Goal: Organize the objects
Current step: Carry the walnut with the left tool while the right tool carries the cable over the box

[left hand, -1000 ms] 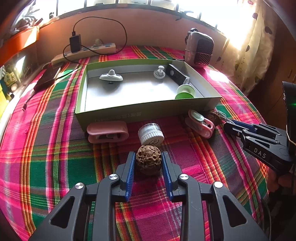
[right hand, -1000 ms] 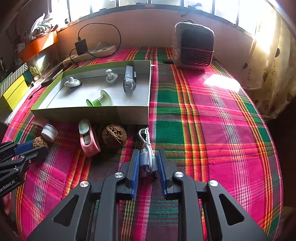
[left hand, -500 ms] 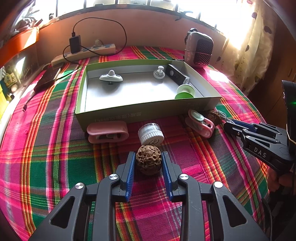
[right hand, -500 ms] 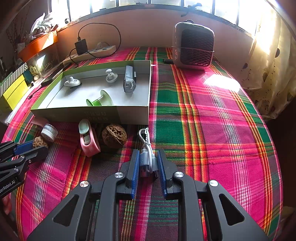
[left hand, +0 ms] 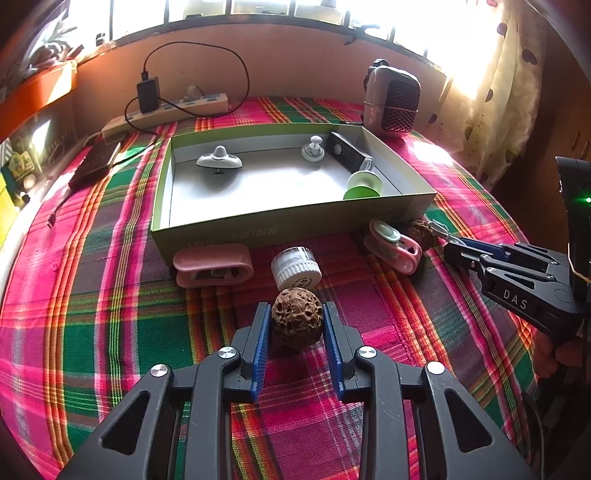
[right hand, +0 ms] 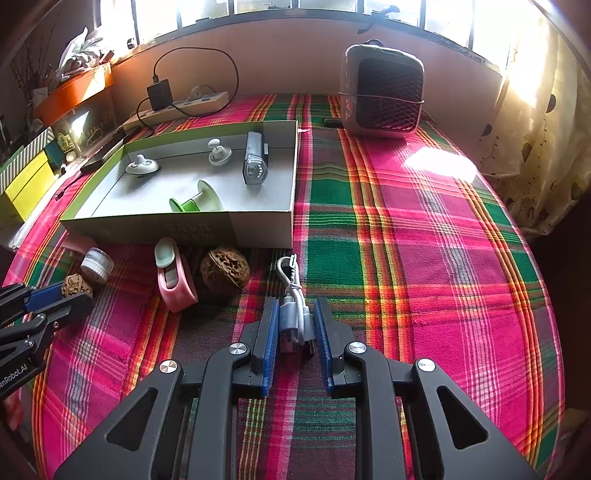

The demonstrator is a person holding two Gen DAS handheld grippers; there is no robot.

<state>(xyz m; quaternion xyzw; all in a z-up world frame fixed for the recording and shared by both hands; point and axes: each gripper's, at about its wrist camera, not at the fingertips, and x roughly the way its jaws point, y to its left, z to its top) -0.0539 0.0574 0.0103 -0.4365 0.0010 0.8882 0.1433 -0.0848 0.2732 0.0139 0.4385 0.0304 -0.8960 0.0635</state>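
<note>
Sitting between the left claw [left hand: 297,325] pads: walnut [left hand: 296,322].

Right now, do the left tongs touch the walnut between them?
Touching. In the left wrist view, both blue pads of the left tongs press against the sides of the walnut, no gap visible.

Harsh daylight from the windows [left hand: 258,7], glare blowing out the curtain [right hand: 535,92], fisheye-bent dark corners
</note>
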